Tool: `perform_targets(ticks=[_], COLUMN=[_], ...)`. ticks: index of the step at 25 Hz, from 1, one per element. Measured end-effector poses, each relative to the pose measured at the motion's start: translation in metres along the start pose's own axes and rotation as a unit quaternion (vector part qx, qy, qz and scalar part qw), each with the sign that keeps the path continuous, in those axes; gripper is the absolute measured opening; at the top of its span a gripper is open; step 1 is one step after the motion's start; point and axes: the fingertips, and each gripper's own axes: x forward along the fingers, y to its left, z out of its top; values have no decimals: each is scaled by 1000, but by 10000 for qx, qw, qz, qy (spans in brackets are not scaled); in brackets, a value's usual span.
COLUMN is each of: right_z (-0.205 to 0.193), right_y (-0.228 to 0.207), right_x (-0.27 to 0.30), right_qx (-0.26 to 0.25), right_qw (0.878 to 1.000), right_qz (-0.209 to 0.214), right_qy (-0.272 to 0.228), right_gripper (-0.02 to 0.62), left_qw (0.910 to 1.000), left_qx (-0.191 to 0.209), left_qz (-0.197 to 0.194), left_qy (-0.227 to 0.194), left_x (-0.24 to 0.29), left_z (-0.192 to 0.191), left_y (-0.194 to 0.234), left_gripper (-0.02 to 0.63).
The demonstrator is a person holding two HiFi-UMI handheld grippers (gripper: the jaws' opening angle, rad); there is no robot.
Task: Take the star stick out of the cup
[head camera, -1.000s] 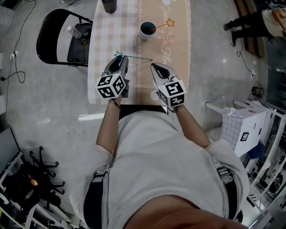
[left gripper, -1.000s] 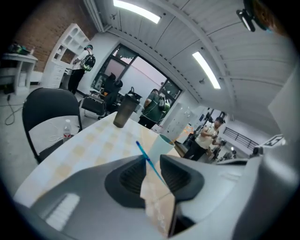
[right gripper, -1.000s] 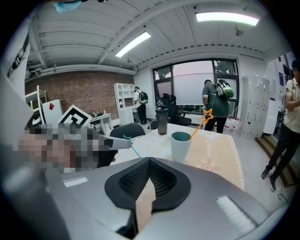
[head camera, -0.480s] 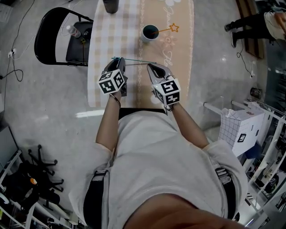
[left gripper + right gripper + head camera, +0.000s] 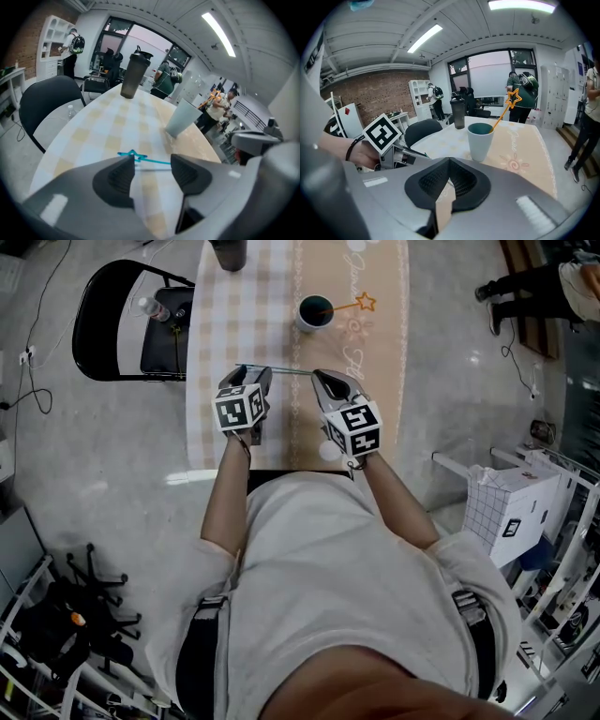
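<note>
A white cup with a teal inside stands far up the table, and an orange star stick leans out of it to the right. A teal star stick lies flat on the table, just past the tips of my left gripper. That gripper's jaws have just been opening and press on nothing. In the left gripper view the teal stick lies across the table beyond the pads. My right gripper is shut and empty, beside the left. The cup stands ahead of it.
A dark shaker bottle stands at the table's far end. A black folding chair holding a water bottle is left of the table. A white box sits on the floor at right. People stand in the background.
My left gripper came down to the table with the teal star stick and its jaws opened; the stick now lies on the tabletop. The right gripper shifted slightly.
</note>
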Motion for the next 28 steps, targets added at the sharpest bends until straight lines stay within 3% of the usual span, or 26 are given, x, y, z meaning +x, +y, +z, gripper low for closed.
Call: perform_targets(ticks=[6, 10, 19, 21, 24, 28], right_z=[3, 5, 15, 20, 30, 45], right_y=[-8, -12, -25, -34, -51, -76], right_x=[3, 5, 9, 8, 8, 12], right_qx=[31, 62, 104, 142, 240, 340], right_qw=[10000, 10000, 9996, 9990, 9975, 9951], right_qz=[-26, -20, -115, -238, -430, -627], right_qy=[-17, -30, -251, -361, -515, -687], right_gripper=[0, 0, 0, 0, 0, 0], left_qw=[9991, 9962, 9991, 9992, 9979, 9955], left_qx=[230, 621, 244, 287, 479, 661], left_qz=[71, 152, 296, 293, 220, 94], left_qy=[350, 589, 190, 4, -375, -680], left_x=[2, -1, -24, -28, -36, -38], left_z=[-9, -17, -16, -8, 9, 26], left_y=[-1, -1, 3, 0, -10, -23], left_gripper=[310, 337, 328, 280, 23, 5])
